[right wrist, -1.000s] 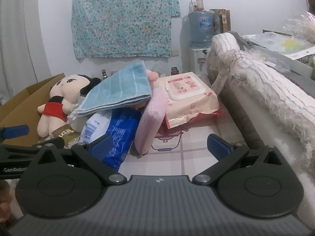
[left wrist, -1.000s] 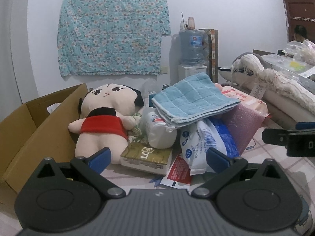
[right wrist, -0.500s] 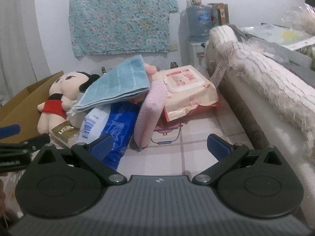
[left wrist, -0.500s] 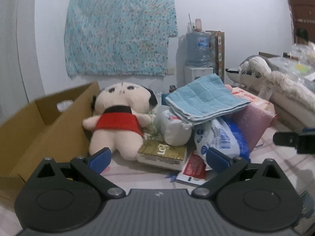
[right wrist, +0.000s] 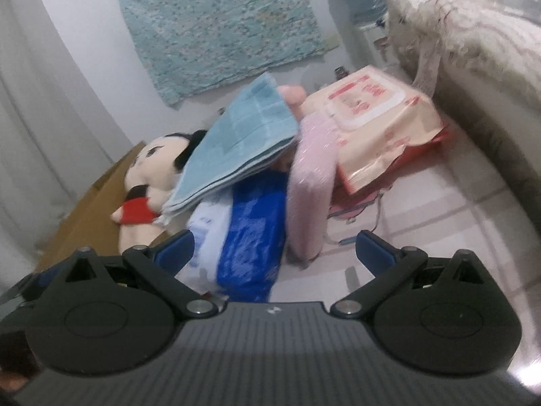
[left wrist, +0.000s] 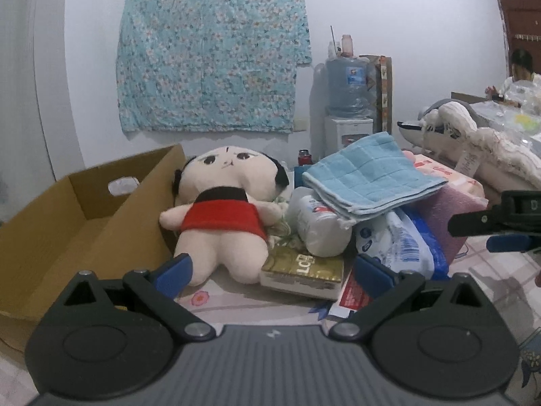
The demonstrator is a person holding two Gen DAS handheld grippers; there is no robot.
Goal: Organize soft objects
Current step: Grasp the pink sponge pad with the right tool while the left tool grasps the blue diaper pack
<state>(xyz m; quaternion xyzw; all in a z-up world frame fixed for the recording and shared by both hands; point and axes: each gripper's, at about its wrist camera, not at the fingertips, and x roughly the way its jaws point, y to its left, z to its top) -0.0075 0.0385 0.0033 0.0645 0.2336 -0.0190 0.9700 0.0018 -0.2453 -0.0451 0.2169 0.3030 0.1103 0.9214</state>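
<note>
A plush doll in a red top lies on the floor beside an open cardboard box. A folded blue towel rests on top of a pile with a white bottle, a blue-and-white pack and a pink foam pad. My left gripper is open, just short of the doll's legs and a gold box. My right gripper is open, close to the blue-and-white pack, with the blue towel, the pink foam pad and the doll beyond it.
A pink wipes pack lies right of the foam pad. A shaggy white blanket on a low bed bounds the right side. A water dispenser and a floral cloth stand at the back wall. A person sits far right.
The left gripper has swung left, bringing the doll and box more to centre. The right gripper has dropped closer to the pile and tilted, with motion blur.
</note>
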